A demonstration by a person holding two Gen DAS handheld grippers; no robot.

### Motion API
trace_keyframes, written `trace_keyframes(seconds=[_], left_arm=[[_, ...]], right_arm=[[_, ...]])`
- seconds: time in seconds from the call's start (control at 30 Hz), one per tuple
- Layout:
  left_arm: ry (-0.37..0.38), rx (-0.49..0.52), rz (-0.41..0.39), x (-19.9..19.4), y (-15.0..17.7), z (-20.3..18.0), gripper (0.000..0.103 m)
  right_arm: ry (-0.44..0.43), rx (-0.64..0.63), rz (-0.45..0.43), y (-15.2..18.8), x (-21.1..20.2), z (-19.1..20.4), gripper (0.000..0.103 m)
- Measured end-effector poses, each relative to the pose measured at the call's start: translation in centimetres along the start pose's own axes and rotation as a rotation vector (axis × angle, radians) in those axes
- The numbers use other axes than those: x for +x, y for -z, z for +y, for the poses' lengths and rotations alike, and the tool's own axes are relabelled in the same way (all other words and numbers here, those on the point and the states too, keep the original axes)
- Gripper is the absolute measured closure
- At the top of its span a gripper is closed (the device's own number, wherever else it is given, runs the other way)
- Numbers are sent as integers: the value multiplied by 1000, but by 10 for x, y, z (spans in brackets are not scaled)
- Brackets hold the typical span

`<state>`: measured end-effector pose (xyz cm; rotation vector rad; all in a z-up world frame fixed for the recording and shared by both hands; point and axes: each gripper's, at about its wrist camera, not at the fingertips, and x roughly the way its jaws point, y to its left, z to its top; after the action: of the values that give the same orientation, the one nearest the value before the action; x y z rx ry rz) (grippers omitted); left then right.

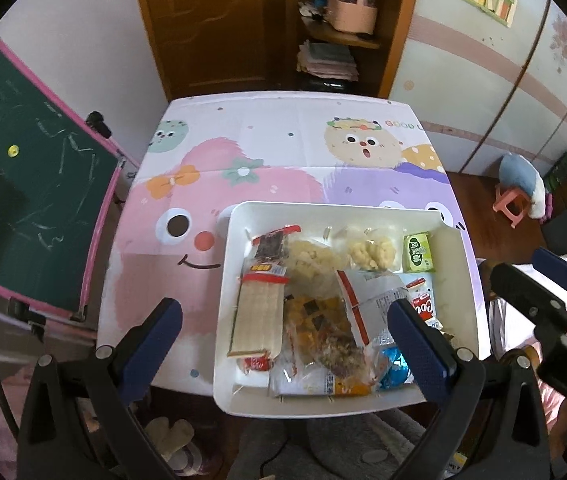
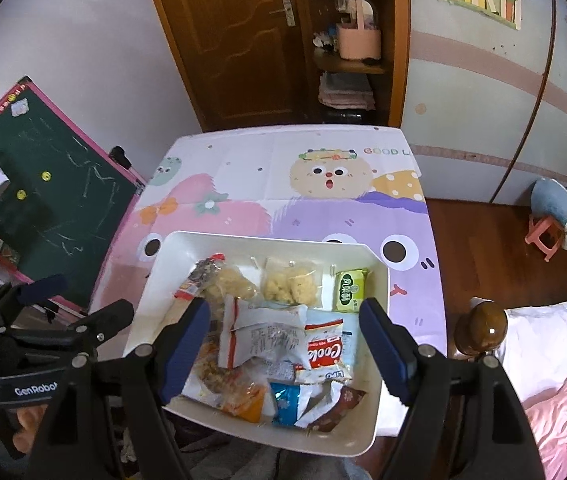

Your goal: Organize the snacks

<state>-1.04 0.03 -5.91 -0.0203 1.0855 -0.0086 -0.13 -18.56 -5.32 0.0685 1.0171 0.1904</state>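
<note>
A white tray (image 1: 323,210) (image 2: 243,238) sits at the near edge of the table with the cartoon cloth (image 1: 263,152), its front hanging over the edge. Several snack packets fill it: a wafer pack (image 1: 257,316), a green packet (image 1: 417,252) (image 2: 349,290), clear bags of puffed snacks (image 2: 289,286), a red-and-white packet (image 2: 323,350), a blue packet (image 2: 285,400). My left gripper (image 1: 283,312) hovers open above the tray's left half. My right gripper (image 2: 283,308) hovers open above the middle of the tray. Neither has anything between its fingers.
A green chalkboard (image 1: 35,184) leans at the table's left. A wooden door and shelf (image 1: 339,40) stand behind it. On the right are a pink stool (image 1: 511,204), a wooden bedpost knob (image 2: 483,328) and pink bedding (image 2: 555,400).
</note>
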Motion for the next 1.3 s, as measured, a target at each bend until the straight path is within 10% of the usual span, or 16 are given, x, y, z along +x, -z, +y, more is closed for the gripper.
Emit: trace_keyframes(seconds=[1.3], left_arm=[[8, 59, -95, -43, -28, 21, 1]], right_arm=[[71, 72, -99, -13, -42, 44, 26]])
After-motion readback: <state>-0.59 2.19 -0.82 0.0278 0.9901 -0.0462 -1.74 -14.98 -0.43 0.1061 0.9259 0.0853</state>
